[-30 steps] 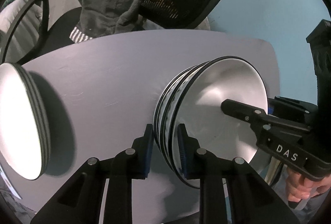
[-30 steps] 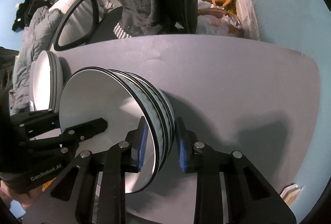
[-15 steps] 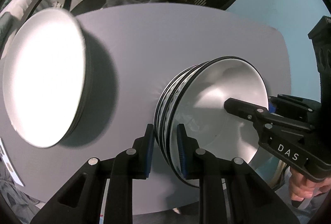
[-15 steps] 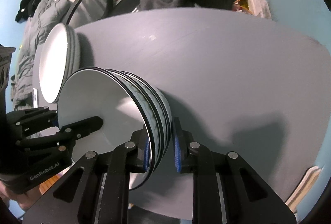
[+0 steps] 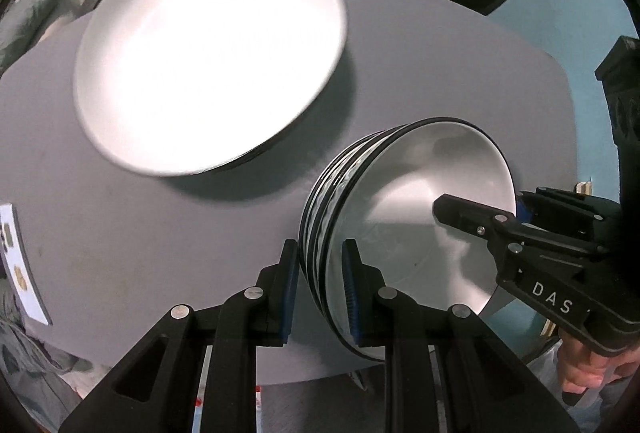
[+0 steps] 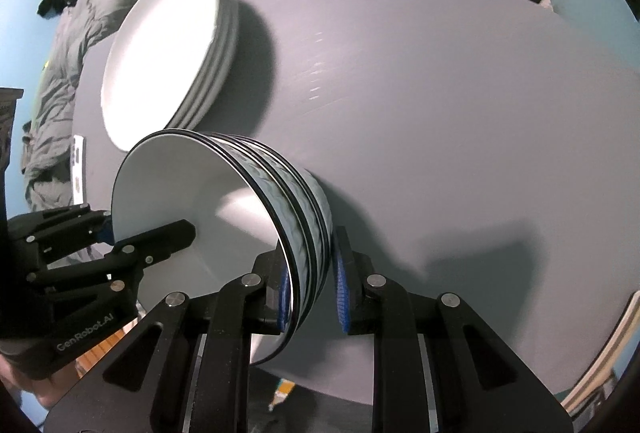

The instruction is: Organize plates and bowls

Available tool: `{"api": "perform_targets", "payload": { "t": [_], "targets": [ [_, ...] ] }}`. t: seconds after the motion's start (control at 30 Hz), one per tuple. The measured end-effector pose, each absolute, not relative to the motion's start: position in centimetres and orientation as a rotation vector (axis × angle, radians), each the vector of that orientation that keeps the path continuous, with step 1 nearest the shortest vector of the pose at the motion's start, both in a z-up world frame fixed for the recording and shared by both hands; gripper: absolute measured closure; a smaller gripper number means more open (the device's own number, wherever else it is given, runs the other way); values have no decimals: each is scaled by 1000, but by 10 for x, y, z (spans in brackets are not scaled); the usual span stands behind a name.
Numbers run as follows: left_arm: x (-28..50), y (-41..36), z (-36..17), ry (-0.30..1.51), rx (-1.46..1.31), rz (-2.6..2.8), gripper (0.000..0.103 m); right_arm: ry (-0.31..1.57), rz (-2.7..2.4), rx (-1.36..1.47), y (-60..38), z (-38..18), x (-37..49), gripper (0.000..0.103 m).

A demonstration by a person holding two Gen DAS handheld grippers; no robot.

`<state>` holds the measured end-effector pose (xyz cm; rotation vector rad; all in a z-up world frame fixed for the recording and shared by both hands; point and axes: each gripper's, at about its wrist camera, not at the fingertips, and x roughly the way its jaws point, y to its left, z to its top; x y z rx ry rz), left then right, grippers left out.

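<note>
White capital letters "DAS" stand on the black body of the right hand-held gripper [image 5: 516, 211], seen at the right edge of the left wrist view; the lettering runs slanted along the casing, just above the fingers of the person's hand that holds it; in the right wrist view, pale lettering "GenRobot.AI" stands on the black body of the left hand-held gripper [image 6: 148, 235], at the lower left, also running at a slant; a white card [image 5: 22, 265] with small dark and golden marks lies at the left edge of the desk [image 5: 400, 73]; its marks are too small to read.
</note>
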<state>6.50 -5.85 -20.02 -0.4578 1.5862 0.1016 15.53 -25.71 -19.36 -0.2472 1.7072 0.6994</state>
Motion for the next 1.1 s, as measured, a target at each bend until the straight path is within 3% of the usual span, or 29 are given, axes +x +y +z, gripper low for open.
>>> {"api": "perform_targets", "payload": {
  "t": [0.8,1.1],
  "targets": [
    [46,-37,-222,1566,-492,92,82,1722,700,-192,-226,-191,107,82],
    [55,-39,-234,1567,-521,64,74,1680,700,-174,-228,-188,102,77]
  ]
}}
